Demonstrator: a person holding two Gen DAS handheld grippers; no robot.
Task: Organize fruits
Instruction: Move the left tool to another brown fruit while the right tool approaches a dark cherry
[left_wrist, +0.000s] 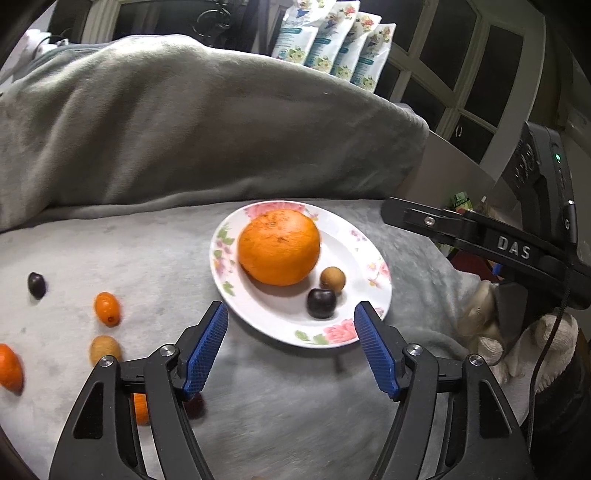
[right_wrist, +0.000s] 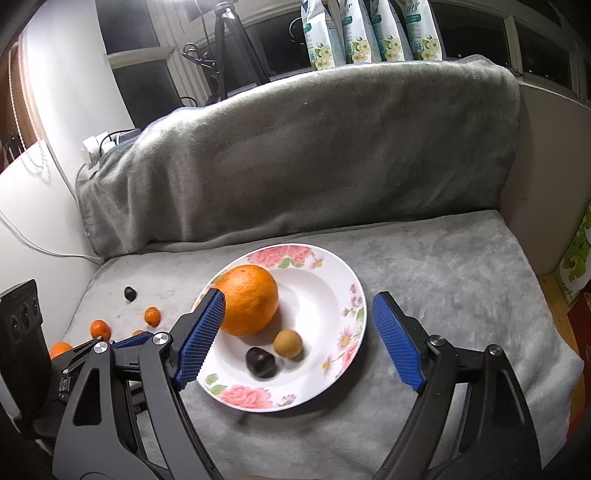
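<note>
Fruits are partly sorted: an orange (right_wrist: 248, 300), a dark plum (right_wrist: 260, 362) and a brown longan (right_wrist: 287, 343) lie on the flowered plate (right_wrist: 334, 266). Several small fruits (left_wrist: 107, 308) remain on the grey blanket (left_wrist: 110, 258), left of the plate. Both left tongs (left_wrist: 290, 328) and right tongs (right_wrist: 298, 332) are wide open, holding nothing.

Grey blanket (right_wrist: 295, 155) over a seat, dark paned windows (left_wrist: 454, 66) behind, white wall (right_wrist: 55, 92) left.

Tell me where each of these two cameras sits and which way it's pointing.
Left wrist: on the open left gripper, facing the plate from its left; the right gripper and a gloved hand show.
Right wrist: on the open right gripper, above the plate's near rim.
Both share the orange and the grey blanket.
</note>
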